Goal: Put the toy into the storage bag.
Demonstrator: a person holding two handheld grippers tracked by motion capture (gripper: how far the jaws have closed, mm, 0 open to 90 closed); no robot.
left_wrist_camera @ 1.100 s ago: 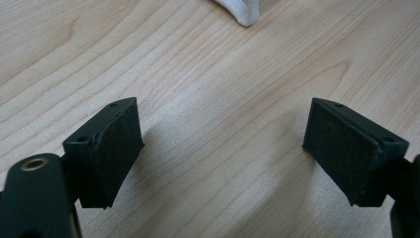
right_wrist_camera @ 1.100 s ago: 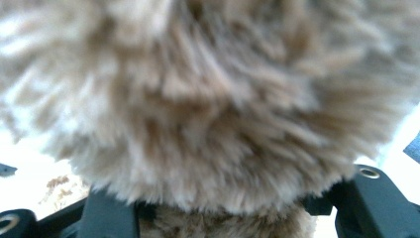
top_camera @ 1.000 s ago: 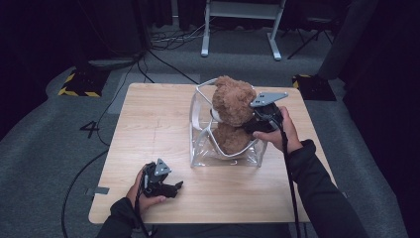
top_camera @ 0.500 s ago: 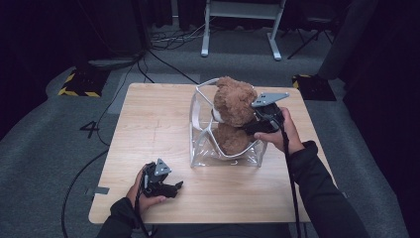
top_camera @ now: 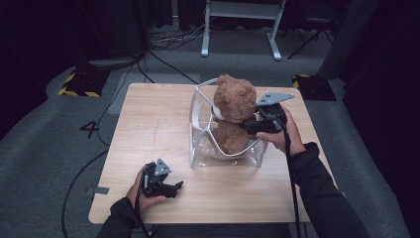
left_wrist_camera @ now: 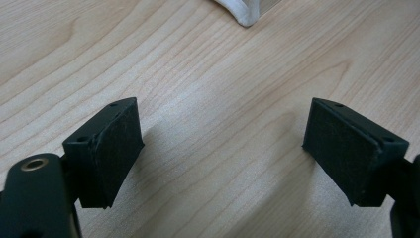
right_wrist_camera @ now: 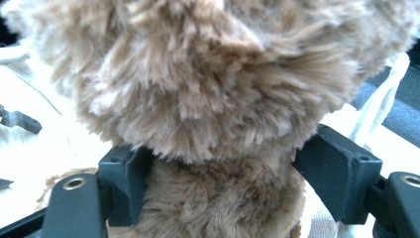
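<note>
A brown teddy bear (top_camera: pixel 234 101) sits upright in a clear plastic bag (top_camera: pixel 203 144) with white handles, right of the table's middle. My right gripper (top_camera: pixel 249 126) reaches in from the right at the bear's neck. In the right gripper view its jaws stand on either side of the bear's neck (right_wrist_camera: pixel 213 198); they have just been opening and the fur fills the gap between them. My left gripper (top_camera: pixel 176 187) rests low near the table's front edge, open, with bare wood between its pads (left_wrist_camera: pixel 114 148).
The wooden table (top_camera: pixel 158 119) has free room left of the bag. A bag corner (left_wrist_camera: pixel 242 12) lies just beyond the left gripper. On the floor behind are a white metal stand (top_camera: pixel 237 20), cables and a yellow-black striped block (top_camera: pixel 79 84).
</note>
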